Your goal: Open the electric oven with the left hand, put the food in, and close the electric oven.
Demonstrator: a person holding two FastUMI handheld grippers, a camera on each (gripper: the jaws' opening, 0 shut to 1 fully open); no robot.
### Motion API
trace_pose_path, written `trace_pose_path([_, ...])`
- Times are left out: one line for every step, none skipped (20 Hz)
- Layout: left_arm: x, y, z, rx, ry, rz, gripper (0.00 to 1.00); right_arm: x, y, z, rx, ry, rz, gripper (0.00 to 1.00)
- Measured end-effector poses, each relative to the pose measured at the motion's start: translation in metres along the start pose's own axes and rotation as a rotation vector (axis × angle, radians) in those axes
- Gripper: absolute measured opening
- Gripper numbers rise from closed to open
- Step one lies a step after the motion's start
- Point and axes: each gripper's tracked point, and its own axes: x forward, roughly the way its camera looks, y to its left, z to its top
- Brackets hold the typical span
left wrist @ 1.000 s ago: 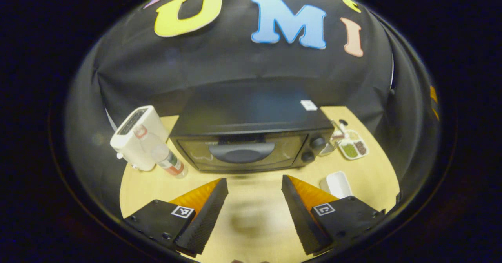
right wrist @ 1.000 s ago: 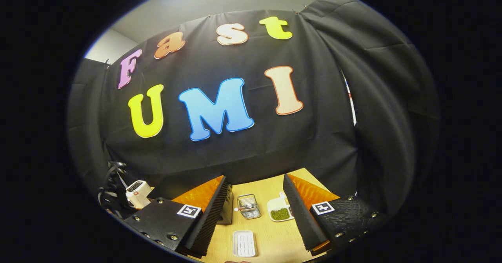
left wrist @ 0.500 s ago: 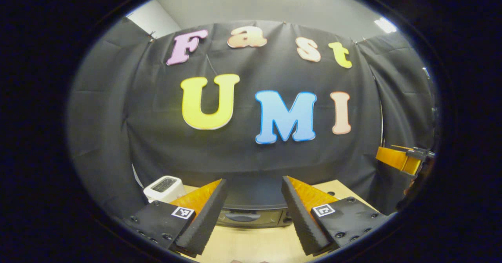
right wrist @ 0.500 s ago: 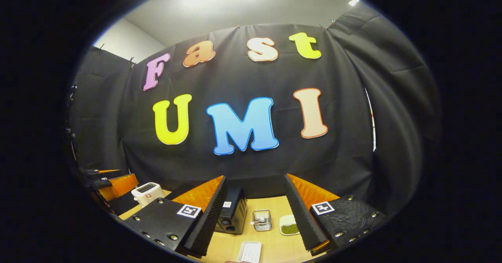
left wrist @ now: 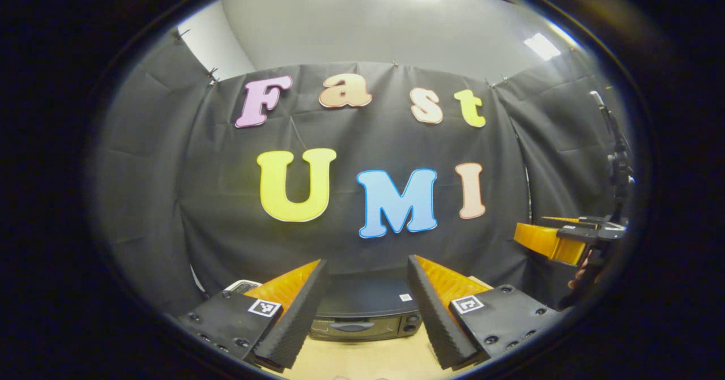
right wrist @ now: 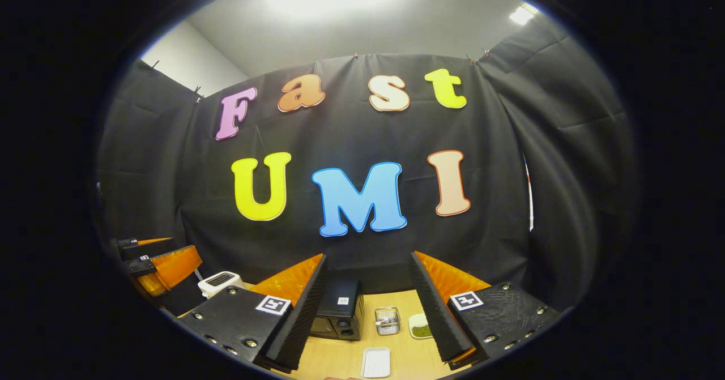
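The black electric oven (left wrist: 362, 312) stands on the wooden table, small and low in the left gripper view, its door closed and the handle (left wrist: 352, 327) across the front. My left gripper (left wrist: 366, 261) is open and empty, held high and well back from the oven. In the right gripper view the oven (right wrist: 340, 309) appears from its right side. My right gripper (right wrist: 368, 255) is also open and empty. A white ribbed tray (right wrist: 376, 362) lies on the table below it. The right gripper (left wrist: 546, 238) and a hand show at the far right, the left gripper (right wrist: 164, 258) at the far left.
A white toaster (right wrist: 220, 282) stands left of the oven, also seen as the toaster (left wrist: 242, 285). Right of the oven sit a small wire basket (right wrist: 387, 320) and a white dish with green bits (right wrist: 420, 326). Black cloth walls close in the table's back and sides.
Both cameras have tilted up and drawn back from the table. The oven has shrunk and dropped to the bottom of both views. Both grippers stay open.
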Motion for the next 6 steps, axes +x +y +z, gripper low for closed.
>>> trace_pose_path([-0.004, 0.004, 0.002, -0.003, -0.004, -0.003, 0.98, -0.006, 0.005, 0.001, 0.002, -0.002, -0.002, 0.87])
trace_pose_path([-0.008, 0.009, 0.002, -0.006, -0.001, -0.006, 0.97, -0.011, 0.009, 0.002, 0.001, -0.002, -0.005, 0.87])
trace_pose_path([-0.021, 0.012, 0.007, -0.005, -0.001, -0.009, 0.97, -0.016, 0.013, 0.002, 0.000, -0.002, -0.010, 0.87])
trace_pose_path([-0.025, 0.016, 0.008, -0.010, -0.002, -0.012, 0.97, -0.021, 0.016, 0.003, 0.000, -0.003, -0.012, 0.87])
trace_pose_path([-0.028, 0.019, 0.009, -0.016, -0.002, -0.020, 0.98, -0.024, 0.019, 0.004, 0.000, -0.003, -0.018, 0.87])
trace_pose_path([-0.032, 0.022, 0.009, -0.021, -0.004, -0.025, 0.98, -0.028, 0.021, 0.004, 0.001, -0.004, -0.024, 0.87])
